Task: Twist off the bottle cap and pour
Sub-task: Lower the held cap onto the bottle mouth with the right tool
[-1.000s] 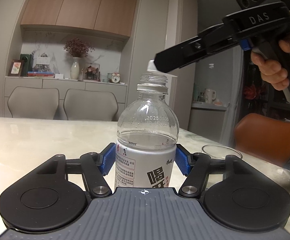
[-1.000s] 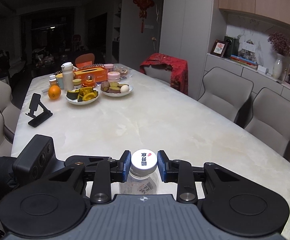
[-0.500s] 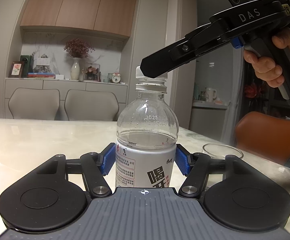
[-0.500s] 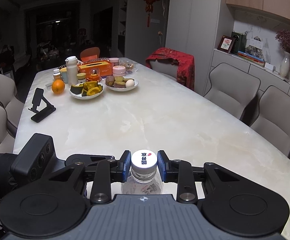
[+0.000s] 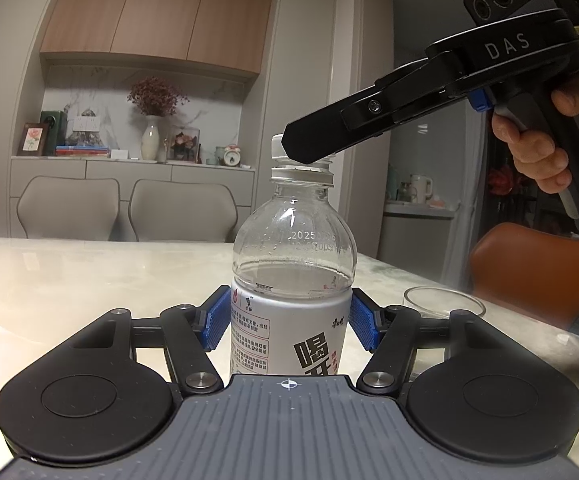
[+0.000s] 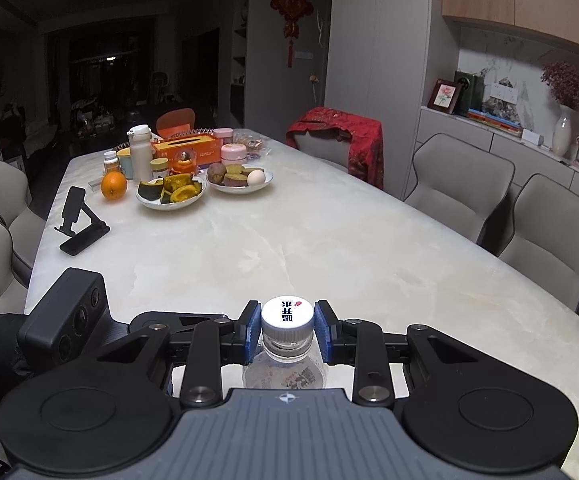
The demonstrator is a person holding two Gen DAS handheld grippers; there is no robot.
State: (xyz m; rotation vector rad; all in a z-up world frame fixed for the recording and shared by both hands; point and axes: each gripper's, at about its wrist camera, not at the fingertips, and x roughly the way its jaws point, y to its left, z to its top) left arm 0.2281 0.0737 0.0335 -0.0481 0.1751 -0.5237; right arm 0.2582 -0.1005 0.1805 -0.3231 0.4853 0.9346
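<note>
One water bottle (image 5: 292, 300) stands upright on the marble table (image 6: 329, 240), long axis vertical, its single white cap (image 6: 287, 313) pointing up. The left gripper (image 5: 289, 322) clamps its blue pads on the labelled body near the table. The right gripper (image 6: 287, 330), reaching in from above right, pinches the cap between both pads. One empty glass (image 5: 443, 302) sits right of the bottle, just beyond it.

Clear glossy plastic bottle (image 5: 293, 240) with a shiny silvery printed label between the left jaws' ribbed blue pads (image 5: 214, 322); smooth white plastic cap (image 6: 287, 315) between the right jaws. Polished marble-look table (image 6: 329, 240) beyond, clear glass (image 5: 443, 302).
</note>
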